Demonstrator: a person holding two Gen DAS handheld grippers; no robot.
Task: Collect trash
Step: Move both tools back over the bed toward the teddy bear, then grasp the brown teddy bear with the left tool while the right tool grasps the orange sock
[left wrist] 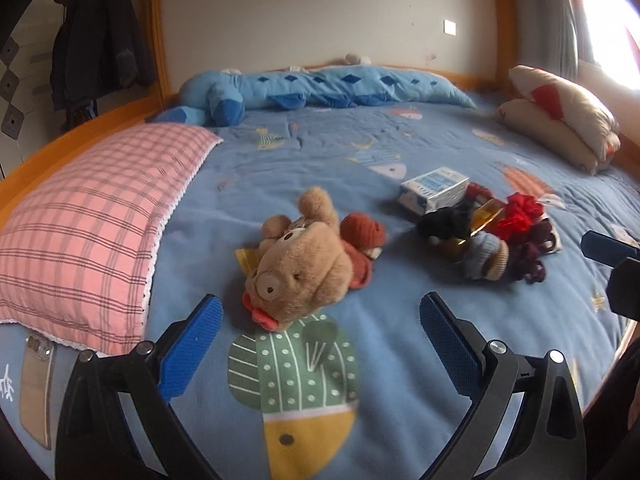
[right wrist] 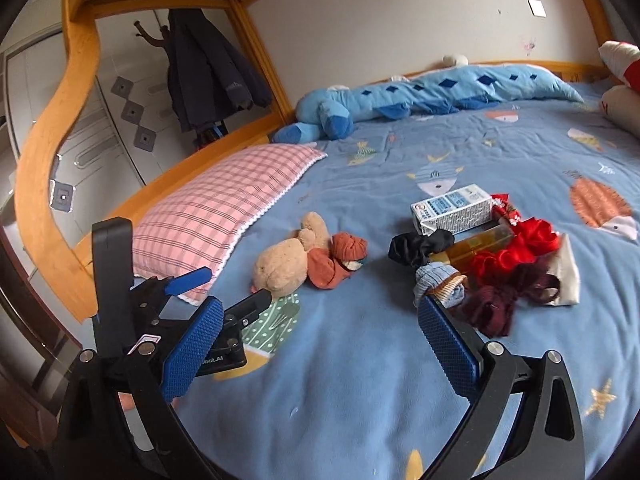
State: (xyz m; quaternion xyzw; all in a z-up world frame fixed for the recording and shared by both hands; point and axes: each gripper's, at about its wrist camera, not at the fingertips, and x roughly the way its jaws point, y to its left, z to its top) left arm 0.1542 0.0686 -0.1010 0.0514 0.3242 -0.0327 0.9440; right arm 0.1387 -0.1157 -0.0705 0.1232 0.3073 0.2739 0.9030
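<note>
Jaws wide on both grippers, nothing between them. Left gripper (left wrist: 321,316) hovers over the blue bedspread (left wrist: 400,340), just in front of the teddy bear (left wrist: 304,264). Right gripper (right wrist: 320,320) also over the bedspread, to the right of the bear; its right pad sits close to the near edge of the trash pile.

Landmark: teddy bear, lying on its back mid-bed. Rust-orange cloth bundle (left wrist: 362,240) touching the bear's right side. Yellow wrapper (left wrist: 247,261) poking out from under the bear's left side. Trash pile well to the right of the bear: white-blue carton (right wrist: 452,209) lying flat at the far end, black scrunchie (right wrist: 420,247) nearest the bear, amber plastic box (right wrist: 478,245) in the middle, red ribbon (right wrist: 516,248) and dark maroon cloth (right wrist: 504,292) beyond, light-blue sock ball (right wrist: 434,280) at the near edge. Items overlap; can't tell exact stacking.

Pink plaid pillow (left wrist: 80,224) left of the bear. Blue crocodile plush (left wrist: 320,92) behind the bear along the wall. Phone (left wrist: 37,384) near the pillow's front corner, left of the bear.
</note>
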